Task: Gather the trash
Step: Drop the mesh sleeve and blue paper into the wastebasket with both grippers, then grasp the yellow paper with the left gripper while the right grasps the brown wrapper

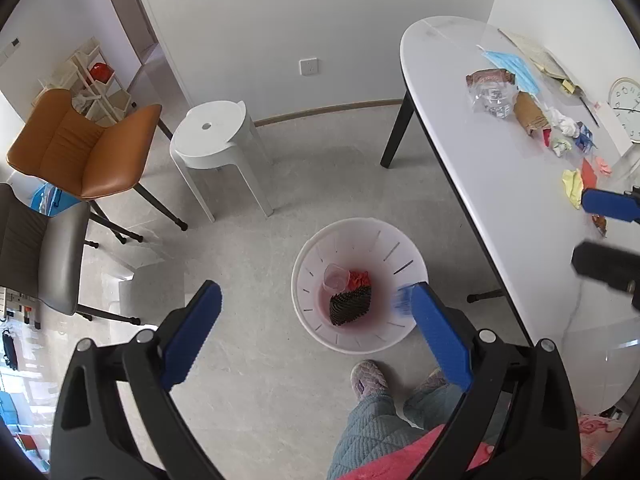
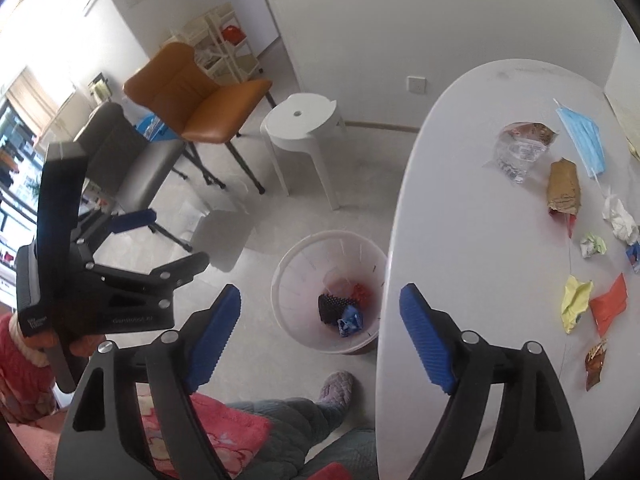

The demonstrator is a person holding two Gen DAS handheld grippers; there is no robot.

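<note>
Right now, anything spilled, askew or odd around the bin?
Nothing spilled. The white bin stands upright on the floor by the table, holding a black mesh piece, red scrap and blue wrapper. Loose trash is on the tabletop only.

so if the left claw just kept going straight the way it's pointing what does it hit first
Most likely the white bin on the floor. The left claw is open and empty, aimed down at it, with nothing visible in between. It would probably meet the near rim or the trash inside; depth is unclear.

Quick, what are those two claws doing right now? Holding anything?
Left claw: open, holding nothing, above the bin.
Right claw: open, holding nothing.
</note>
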